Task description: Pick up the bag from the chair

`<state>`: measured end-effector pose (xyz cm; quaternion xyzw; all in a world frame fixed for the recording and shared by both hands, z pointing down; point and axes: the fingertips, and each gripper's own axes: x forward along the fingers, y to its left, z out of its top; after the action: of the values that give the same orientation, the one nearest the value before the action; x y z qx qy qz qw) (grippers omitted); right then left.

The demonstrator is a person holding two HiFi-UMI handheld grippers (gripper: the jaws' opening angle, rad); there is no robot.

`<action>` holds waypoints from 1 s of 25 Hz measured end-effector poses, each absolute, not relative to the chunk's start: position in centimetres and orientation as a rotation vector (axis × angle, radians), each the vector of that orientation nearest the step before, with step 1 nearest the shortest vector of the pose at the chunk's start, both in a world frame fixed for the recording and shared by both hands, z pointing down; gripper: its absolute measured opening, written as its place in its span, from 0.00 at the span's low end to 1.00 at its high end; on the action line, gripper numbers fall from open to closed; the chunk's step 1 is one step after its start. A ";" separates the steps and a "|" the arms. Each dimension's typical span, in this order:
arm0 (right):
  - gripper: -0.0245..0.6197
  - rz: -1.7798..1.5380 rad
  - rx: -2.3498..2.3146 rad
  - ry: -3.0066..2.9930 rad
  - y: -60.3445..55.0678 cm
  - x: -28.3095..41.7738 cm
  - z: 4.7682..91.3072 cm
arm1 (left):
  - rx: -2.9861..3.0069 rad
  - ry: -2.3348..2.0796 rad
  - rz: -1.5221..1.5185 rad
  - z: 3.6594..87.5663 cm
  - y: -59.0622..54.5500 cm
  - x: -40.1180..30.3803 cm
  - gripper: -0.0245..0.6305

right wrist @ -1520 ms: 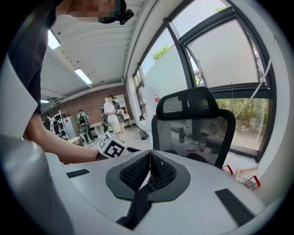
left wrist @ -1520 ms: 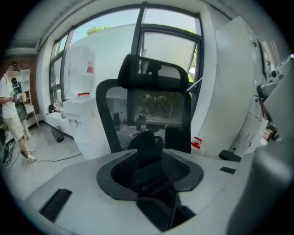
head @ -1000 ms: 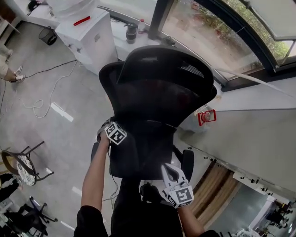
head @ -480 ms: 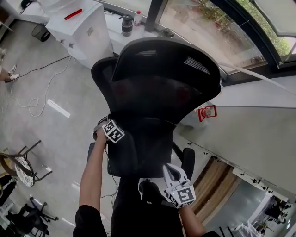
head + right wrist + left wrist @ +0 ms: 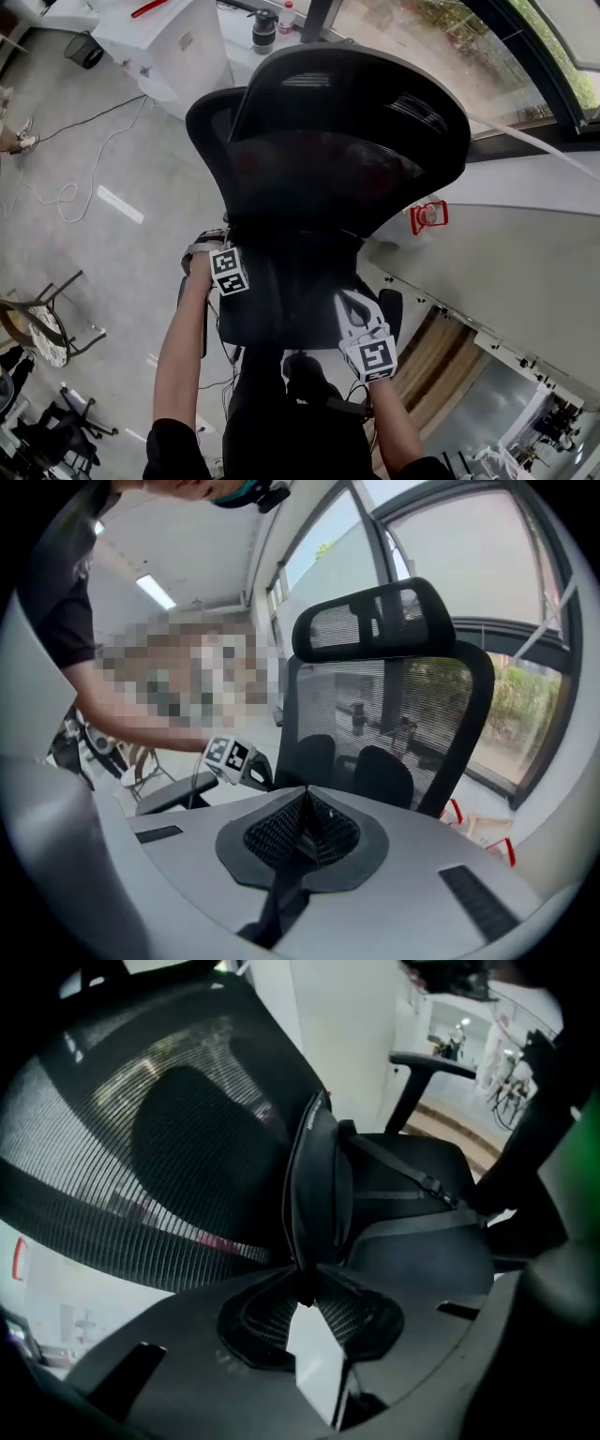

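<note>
Gripping is the step in hand. The left tool (image 5: 302, 1299) has its jaws pressed together on the thin upper edge of the bag (image 5: 319, 1180), which rises black and narrow straight out of the jaw line in the left gripper view. In the head view this tool sits at the left side of the chair (image 5: 347, 122), low under the mesh back (image 5: 112, 1147).

The bag stands on the seat (image 5: 417, 1147) close to the back. Its straps (image 5: 403, 1171) trail off to the right across the cushion. By my reading it has not left the seat, though bag and seat are both dark and I cannot be sure they touch.

Further right, the right tool (image 5: 305, 825) faces the back from the front of the seat with its jaws together. Its own view shows nothing clamped at the tips. A dark band runs down below the jaw line, and I cannot tell whether that is a strap or only shadow.

The next move calls for a straight lift with the left tool, up and toward the person. It must go high enough for the bag's bottom and loose straps to clear the seat and the armrest (image 5: 427, 1061). The right tool could open and take a strap to steady the load.
</note>
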<state>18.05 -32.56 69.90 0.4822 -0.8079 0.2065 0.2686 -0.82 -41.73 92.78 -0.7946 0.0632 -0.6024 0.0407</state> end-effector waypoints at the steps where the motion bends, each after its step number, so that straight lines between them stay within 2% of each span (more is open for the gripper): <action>1: 0.04 0.506 1.258 -2.168 -33.1 18.1 70.5 | -2.418 0.149 -1.830 92.7 -41.3 -0.9 0.12; 6: 0.04 0.385 1.039 -2.077 -35.3 18.8 75.4 | -2.374 0.015 -1.807 92.6 -39.6 -0.9 0.10; 7: 0.08 0.388 0.990 -2.046 -35.5 19.1 76.9 | -2.367 0.004 -1.806 92.6 -39.5 -0.9 0.10; 8: 0.20 0.388 0.944 -2.011 -35.8 19.5 78.5 | -2.358 -0.004 -1.805 92.6 -39.5 -0.9 0.10; 9: 0.25 0.383 0.904 -1.974 -36.0 19.9 80.1 | -2.352 -0.010 -1.802 92.7 -39.5 -0.9 0.10; 14: 0.33 0.351 0.794 -1.814 -37.2 22.2 87.0 | -2.343 -0.032 -1.775 92.8 -39.1 -1.0 0.10; 17: 0.36 0.322 0.748 -1.730 -37.6 23.3 90.1 | -2.318 -0.068 -1.768 92.8 -38.5 -0.9 0.10; 25: 0.34 0.241 0.616 -1.644 -38.3 22.7 94.1 | -2.317 -0.103 -1.770 92.9 -38.1 -1.0 0.10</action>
<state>22.74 -38.26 94.06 0.2692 -0.7185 0.1054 0.6326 -1.05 -38.09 92.88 -0.7893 -0.0350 -0.6028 0.1118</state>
